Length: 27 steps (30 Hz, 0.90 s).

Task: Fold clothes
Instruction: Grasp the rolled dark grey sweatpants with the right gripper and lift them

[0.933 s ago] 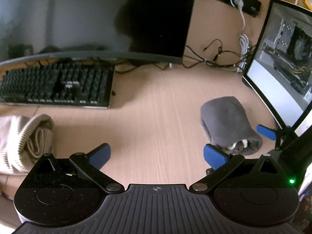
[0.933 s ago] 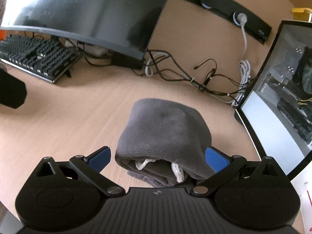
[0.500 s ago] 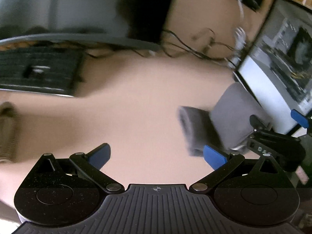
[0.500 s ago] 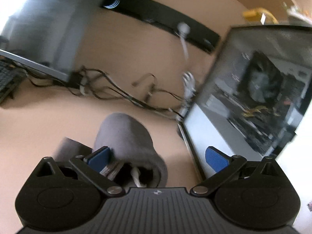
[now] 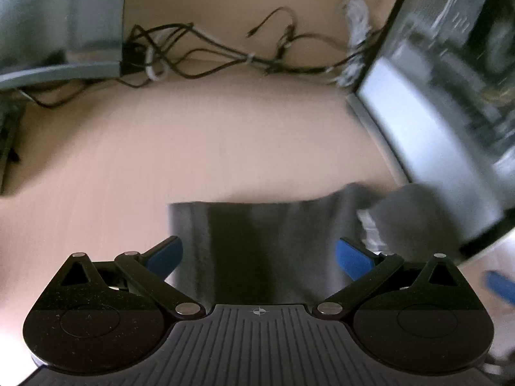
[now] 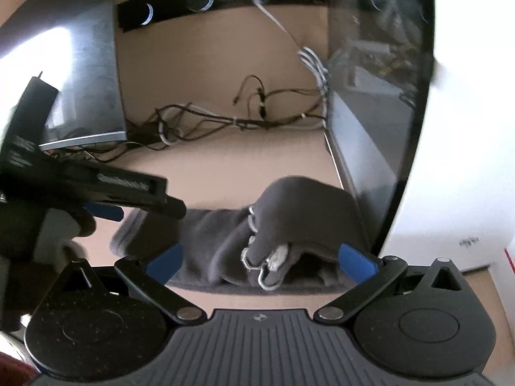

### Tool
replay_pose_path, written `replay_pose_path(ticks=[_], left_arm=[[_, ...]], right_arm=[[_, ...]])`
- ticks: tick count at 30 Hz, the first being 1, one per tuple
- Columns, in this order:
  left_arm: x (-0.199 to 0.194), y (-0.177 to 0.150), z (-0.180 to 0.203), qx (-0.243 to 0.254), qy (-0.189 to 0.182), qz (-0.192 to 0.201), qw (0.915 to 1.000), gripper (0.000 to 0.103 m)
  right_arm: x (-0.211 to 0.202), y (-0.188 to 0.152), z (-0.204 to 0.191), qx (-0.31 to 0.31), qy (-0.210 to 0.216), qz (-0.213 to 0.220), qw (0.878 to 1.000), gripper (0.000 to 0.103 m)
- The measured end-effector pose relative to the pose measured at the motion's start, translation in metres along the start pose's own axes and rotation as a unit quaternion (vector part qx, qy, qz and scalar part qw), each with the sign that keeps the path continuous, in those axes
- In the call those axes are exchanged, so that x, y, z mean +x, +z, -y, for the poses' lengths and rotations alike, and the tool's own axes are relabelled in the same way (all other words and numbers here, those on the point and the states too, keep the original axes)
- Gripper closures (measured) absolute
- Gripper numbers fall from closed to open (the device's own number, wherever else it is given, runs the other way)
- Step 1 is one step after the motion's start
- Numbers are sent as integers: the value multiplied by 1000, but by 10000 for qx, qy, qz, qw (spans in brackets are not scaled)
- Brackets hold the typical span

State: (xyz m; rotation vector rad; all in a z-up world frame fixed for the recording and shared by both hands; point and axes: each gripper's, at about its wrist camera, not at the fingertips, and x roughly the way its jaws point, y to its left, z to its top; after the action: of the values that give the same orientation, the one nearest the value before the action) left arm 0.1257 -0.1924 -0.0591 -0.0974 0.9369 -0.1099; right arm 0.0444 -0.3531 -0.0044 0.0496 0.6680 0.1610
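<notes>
Two spread hand-held grippers, left hand-held gripper point(image 5: 259, 257) and right hand-held gripper point(image 6: 260, 262), straddle one grey garment point(image 5: 257, 241).

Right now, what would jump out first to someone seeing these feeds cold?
The grey garment, spread across the wooden desk with both open grippers over it: the left gripper above its flat part, the right gripper at the bunched end with the white drawstring. Next, the glass-sided computer case close on the right, and the cable tangle at the back.
</notes>
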Motion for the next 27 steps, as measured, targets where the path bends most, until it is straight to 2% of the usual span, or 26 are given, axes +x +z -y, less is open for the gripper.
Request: replay_pose_path(ticks=[4, 5, 8, 13, 16, 19, 22, 24, 27], left_arm=[[13, -9, -9, 540, 955, -43, 9940, 0], [15, -10, -14, 584, 1098, -109, 9922, 0], [18, -9, -33, 561, 1314, -314, 9892, 0], [5, -11, -67, 652, 1579, -216, 9851, 0], [-5, -16, -100, 548, 1777, -228, 9823, 0], [-18, -19, -140, 271, 2026, -285, 9785, 0], [-34, -26, -179, 40, 2289, -335, 9729, 0], [-46, -32, -202, -83, 2386, -343, 9705, 0], [-60, -44, -227, -142, 2346, -327, 9714, 0]], right_arm=[[4, 9, 1, 137, -51, -40, 9999, 0], [7, 8, 0, 167, -57, -49, 9998, 0], [21, 13, -3, 197, 5, -152, 9997, 0], [38, 16, -30, 72, 248, -168, 9995, 0], [48, 14, -53, -19, 476, -166, 9987, 0], [56, 13, -84, -103, 810, -185, 9965, 0], [67, 12, -121, -197, 1351, -234, 9904, 0], [74, 11, -148, -219, 1816, -265, 9828, 0], [87, 7, -184, -148, 2462, -355, 9684, 0]])
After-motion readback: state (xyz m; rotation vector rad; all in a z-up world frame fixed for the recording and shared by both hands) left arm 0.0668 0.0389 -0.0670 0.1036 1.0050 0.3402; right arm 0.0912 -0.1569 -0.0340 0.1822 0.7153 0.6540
